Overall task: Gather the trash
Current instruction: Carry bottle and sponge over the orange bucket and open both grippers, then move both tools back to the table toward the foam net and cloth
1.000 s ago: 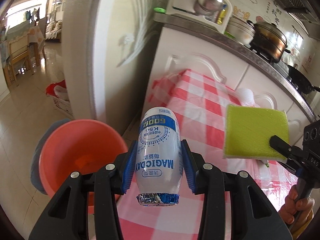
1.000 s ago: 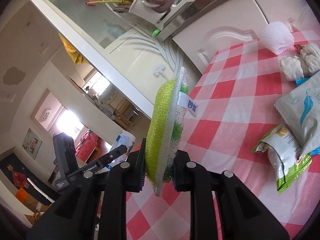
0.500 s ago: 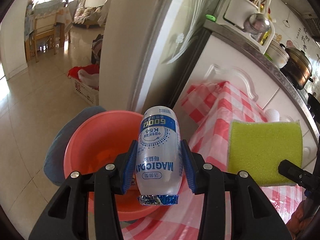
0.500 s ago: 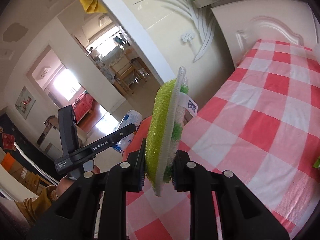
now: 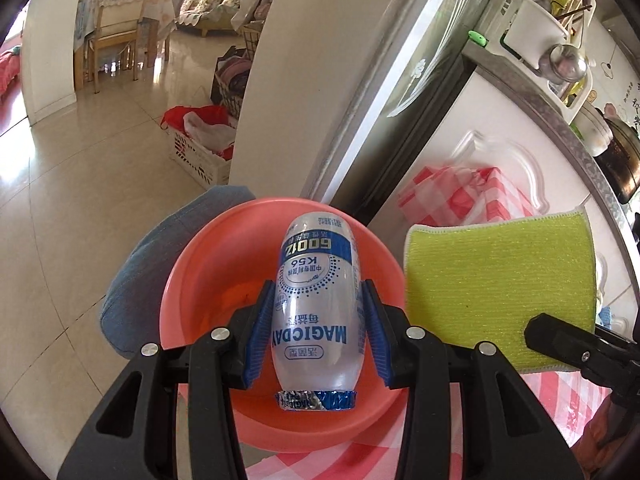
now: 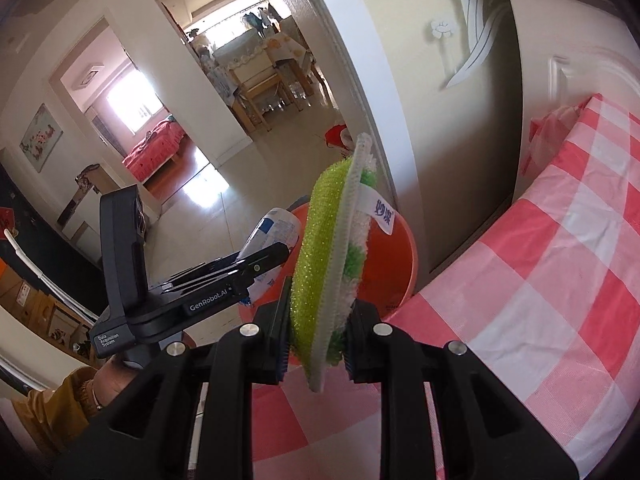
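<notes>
Now my yogurt drink bottle, clamped in the left gripper fingers, hangs over the orange basin, not the checked bench as before. Only the right view shows the scouring pad edge-on, pinched by the right gripper.

Each camera sits just behind its own tool and looks forward and steeply down along the two fingers, close enough that the fingers fill the lower frame. The left view faces past the left tool onto an orange basin at the edge of the checked tabletop, with the tiled floor and a far room beyond. The right view looks across the same corner (from the other side), sharing the basin, the white bottle and the green sponge.
</notes>
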